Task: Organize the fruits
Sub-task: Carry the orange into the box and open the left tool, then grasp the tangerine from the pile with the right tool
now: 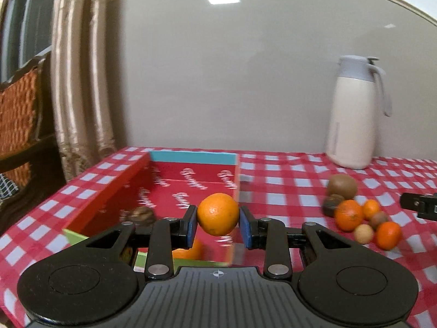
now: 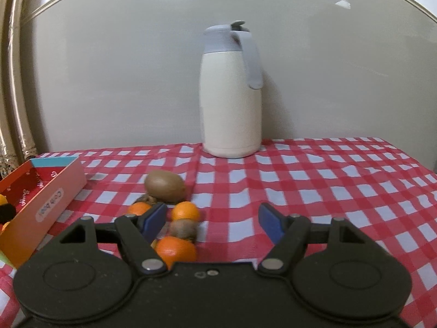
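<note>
My left gripper (image 1: 218, 222) is shut on an orange (image 1: 218, 214), held in the air over the right edge of the red box (image 1: 191, 180). A dark fruit (image 1: 142, 214) and another orange (image 1: 188, 251) lie inside the box. To the right on the checked cloth sits a pile of fruit: a kiwi (image 1: 342, 186), oranges (image 1: 349, 214) and small brown fruits. In the right wrist view my right gripper (image 2: 213, 222) stands open above the same pile, its left finger over an orange (image 2: 138, 208); a kiwi (image 2: 164, 185), an orange (image 2: 185, 211) and an orange (image 2: 176, 251) lie by it.
A white thermos jug (image 2: 230, 93) stands at the back of the table against the wall. The red box (image 2: 41, 202) lies at the left in the right wrist view. A curtain (image 1: 79, 82) and a wicker chair (image 1: 19, 114) are left of the table.
</note>
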